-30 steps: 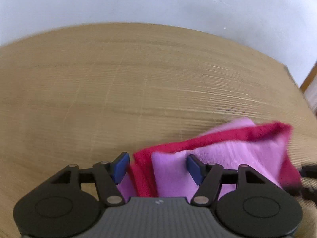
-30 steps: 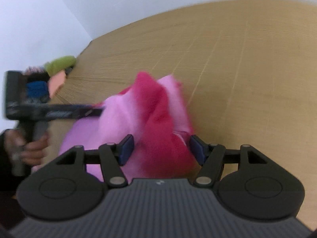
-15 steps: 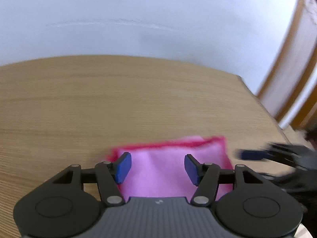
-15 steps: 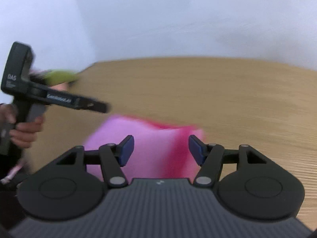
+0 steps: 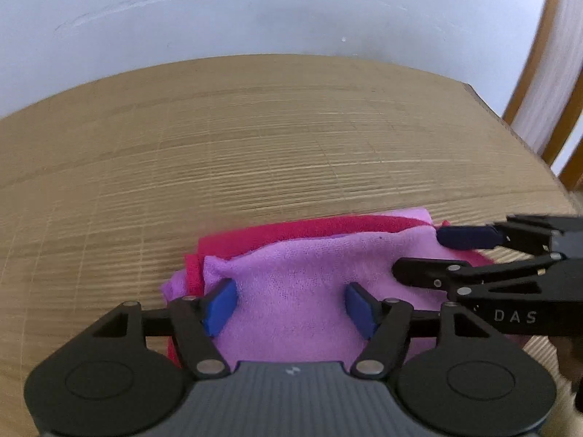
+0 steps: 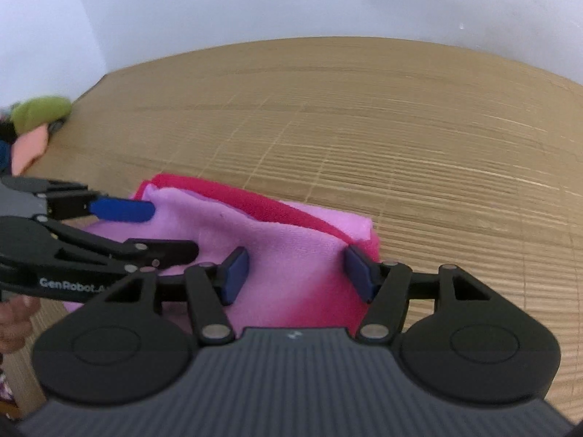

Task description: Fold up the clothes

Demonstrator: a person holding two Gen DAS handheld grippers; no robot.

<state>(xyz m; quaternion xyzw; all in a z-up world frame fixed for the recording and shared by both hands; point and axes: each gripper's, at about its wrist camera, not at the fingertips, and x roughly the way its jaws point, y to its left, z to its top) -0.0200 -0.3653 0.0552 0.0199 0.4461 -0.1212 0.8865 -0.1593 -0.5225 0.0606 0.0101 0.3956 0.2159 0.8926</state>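
Over at the far left, past the left gripper point(image 6: 120, 229), a small heap of other clothes point(image 6: 34, 123) sits at the table's edge: a green piece on top, something peach under it (blurred, so I can't say what they are). A bit of the person's hand point(image 6: 14, 322) shows below that gripper's handle.

The left gripper's fingers point(image 5: 218, 306) stand apart, with nothing clamped between them. They hover low over the near left part of the folded garment point(image 5: 302, 291), a soft fleece piece, pink-lilac on top with a crimson layer showing along its far edge and at its left corner. The cloth lies flat on the table point(image 5: 255, 138), spreading ahead of and under both pairs of fingers. Whether the blue pads actually touch the fabric I can't tell.

Moving right, the right gripper point(image 6: 295, 273) sits over the right half of the same garment, its fingers point(image 6: 235, 273) also spread wide and holding nothing. The right-hand pad is just at the garment's right corner, where the crimson edge folds round. From the left wrist view this gripper point(image 5: 430, 255) comes in sideways, one blue pad above the far right corner of the cloth.

Beyond the fingers the table runs bare to a white wall point(image 5: 291, 18), and at the far right stands a wooden frame point(image 5: 543, 73).
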